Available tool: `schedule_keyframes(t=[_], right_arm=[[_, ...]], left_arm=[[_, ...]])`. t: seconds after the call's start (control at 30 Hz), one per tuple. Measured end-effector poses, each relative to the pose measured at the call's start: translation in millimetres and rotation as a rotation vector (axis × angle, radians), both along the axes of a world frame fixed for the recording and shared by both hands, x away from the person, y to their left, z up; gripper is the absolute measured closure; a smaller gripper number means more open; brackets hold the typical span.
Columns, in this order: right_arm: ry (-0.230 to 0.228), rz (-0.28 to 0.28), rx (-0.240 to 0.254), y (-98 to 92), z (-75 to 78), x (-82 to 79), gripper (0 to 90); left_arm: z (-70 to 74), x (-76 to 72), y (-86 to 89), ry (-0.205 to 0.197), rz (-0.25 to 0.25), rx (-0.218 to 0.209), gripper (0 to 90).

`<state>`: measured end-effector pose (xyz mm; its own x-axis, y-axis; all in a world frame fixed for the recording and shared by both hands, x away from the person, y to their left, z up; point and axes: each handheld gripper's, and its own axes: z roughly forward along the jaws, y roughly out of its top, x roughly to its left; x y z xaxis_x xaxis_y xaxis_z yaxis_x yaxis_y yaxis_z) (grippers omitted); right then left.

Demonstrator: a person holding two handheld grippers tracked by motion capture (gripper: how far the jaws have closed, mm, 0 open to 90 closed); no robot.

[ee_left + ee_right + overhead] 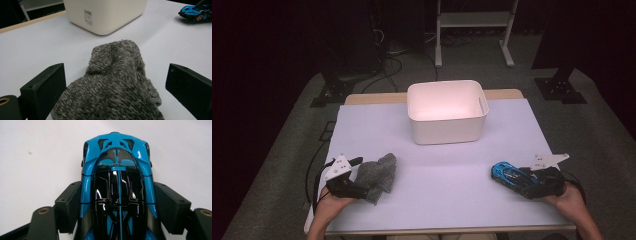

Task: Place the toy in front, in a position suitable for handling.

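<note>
At the near right, the right gripper (117, 205) clamps its jaws on the flanks of the blue toy car (117, 182), apparently ready to lift it toward the far white bin (447, 112), while the left gripper (112, 87) stands wide open astride the grey sock (115, 82) at near left, gripping nothing.

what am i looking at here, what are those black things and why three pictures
A person sits at a table holding a hand-operated claw in each hand. The high view looks down from above; the other two come from cameras riding on each claw. The left claw stands open around a grey fuzzy sock, its jaws apart from the cloth. The right claw is closed on the sides of a blue and black toy car, which sits on the table. A white bin stands farther back, in the middle.
</note>
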<state>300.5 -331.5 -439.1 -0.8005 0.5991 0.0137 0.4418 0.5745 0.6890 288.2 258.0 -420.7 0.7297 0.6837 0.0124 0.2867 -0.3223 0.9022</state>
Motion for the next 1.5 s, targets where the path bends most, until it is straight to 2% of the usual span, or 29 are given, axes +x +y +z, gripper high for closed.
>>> schedule_keyframes(t=[0.03,0.1,0.23,0.43,0.5,0.53,0.57,0.63,0.7,0.73,0.77,0.8,0.87,0.97,1.03,1.27,1.33,1.37,1.5], right_arm=[[0.0,0.0,0.0,0.0,0.0,0.0,27.1],[-0.017,0.033,0.022,5.7,11.0,3.0,27.1],[-0.052,0.103,0.004,25.3,31.0,5.6,27.1],[-0.101,0.273,-0.003,77.8,64.5,13.1,27.1],[-0.104,0.293,-0.003,84.9,66.8,14.4,27.1],[-0.105,0.323,-0.005,94.6,69.3,16.2,27.1],[-0.106,0.377,-0.018,116.8,72.0,18.9,27.1],[-0.104,0.395,-0.022,123.8,71.9,19.9,27.1],[-0.088,0.45,-0.04,150.0,67.5,23.6,27.1],[-0.088,0.45,-0.04,150.0,67.5,23.6,27.1],[-0.075,0.476,-0.049,161.9,61.4,26.8,27.0],[-0.064,0.478,-0.05,166.8,57.7,27.8,27.1],[-0.057,0.488,-0.05,169.9,54.7,29.3,27.1],[-0.024,0.52,-0.071,184.7,37.6,31.2,27.0],[-0.018,0.526,-0.081,187.0,33.7,31.2,27.1],[0.025,0.565,-0.126,198.0,2.5,29.8,26.9],[0.033,0.565,-0.117,198.5,-1.2,29.7,26.9],[0.038,0.559,-0.092,198.4,-4.9,30.2,26.8],[0.043,0.557,-0.084,199.1,-5.9,30.4,25.8]], left_arm=[[0.0,0.0,0.0,0.0,0.0,0.0,2.1],[0.0,0.0,-0.1,0.0,0.001,-0.003,2.1],[0.4,-0.2,-0.3,0.001,0.002,-0.003,2.1],[0.8,-0.7,-1.3,0.0,-0.007,-0.003,2.1],[0.7,-0.8,-1.5,0.0,-0.009,-0.003,2.2],[0.6,-0.9,-1.8,0.0,-0.012,-0.005,2.2],[0.7,-1.2,-2.1,0.001,-0.014,-0.001,2.1],[0.7,-1.3,-2.2,0.001,-0.016,-0.002,2.1],[0.9,-1.5,-2.3,0.001,-0.02,-0.004,2.1],[0.9,-1.7,-2.5,0.003,-0.021,-0.006,2.1],[0.9,-1.6,-2.6,0.003,-0.026,-0.004,2.2],[1.0,-1.6,-2.7,0.005,-0.028,-0.001,2.2],[0.9,-1.5,-3.1,0.006,-0.032,-0.001,2.2],[0.6,-1.7,-4.7,0.009,-0.037,-0.004,2.2],[0.7,-1.8,-4.9,0.011,-0.039,-0.003,2.2],[-0.7,-1.2,-7.1,0.023,-0.058,0.008,2.3],[-0.8,-1.2,-7.4,0.025,-0.059,0.007,2.4],[-0.9,-1.2,-7.6,0.026,-0.061,0.007,3.0],[-2.0,-0.8,-8.5,0.035,-0.068,0.015,3.9]])
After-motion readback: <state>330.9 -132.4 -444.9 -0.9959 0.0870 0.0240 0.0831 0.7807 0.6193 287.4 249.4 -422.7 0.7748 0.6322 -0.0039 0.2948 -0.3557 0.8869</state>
